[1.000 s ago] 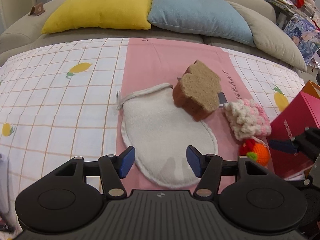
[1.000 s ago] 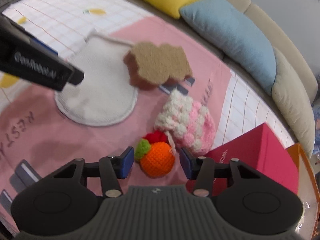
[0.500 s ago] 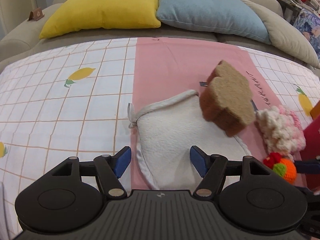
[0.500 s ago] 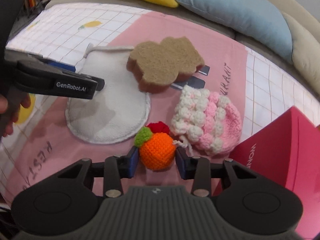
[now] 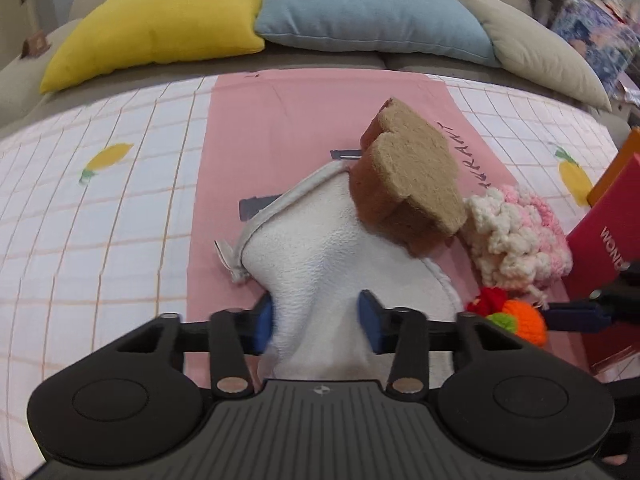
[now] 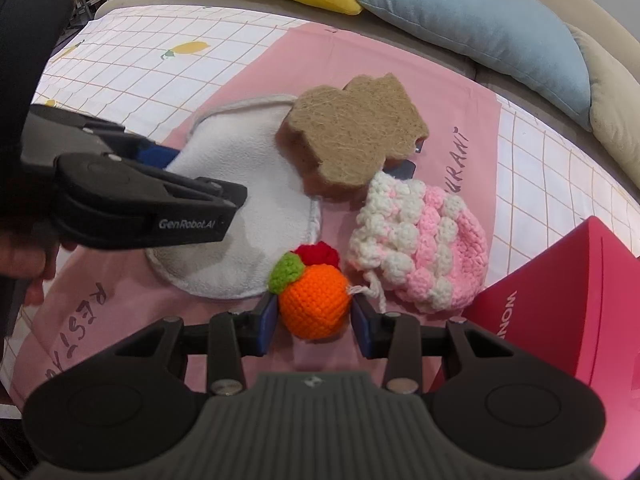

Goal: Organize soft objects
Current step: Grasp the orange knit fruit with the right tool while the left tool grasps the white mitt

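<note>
My left gripper point(image 5: 316, 322) is shut on the near part of a white cloth mitt point(image 5: 320, 256), which bunches up between the blue pads. A brown bear-shaped sponge point(image 5: 412, 176) rests on the mitt's far edge. My right gripper point(image 6: 314, 322) is shut on an orange crocheted fruit point(image 6: 314, 302) with a green leaf and red top. A pink and white crocheted pouch point(image 6: 420, 236) lies just right of the fruit. The left gripper also shows in the right wrist view point(image 6: 168, 184), over the mitt point(image 6: 236, 248).
A red box point(image 6: 560, 292) stands at the right, close to the pouch. Everything lies on a pink mat point(image 5: 288, 120) over a checked cloth point(image 5: 100, 200). A yellow pillow point(image 5: 160, 24), a blue pillow point(image 5: 360, 4) and a beige pillow point(image 5: 540, 52) line the sofa behind.
My left gripper has moved forward and closed on the mitt, lifting its near part into a fold. My right gripper has closed on the orange fruit.
</note>
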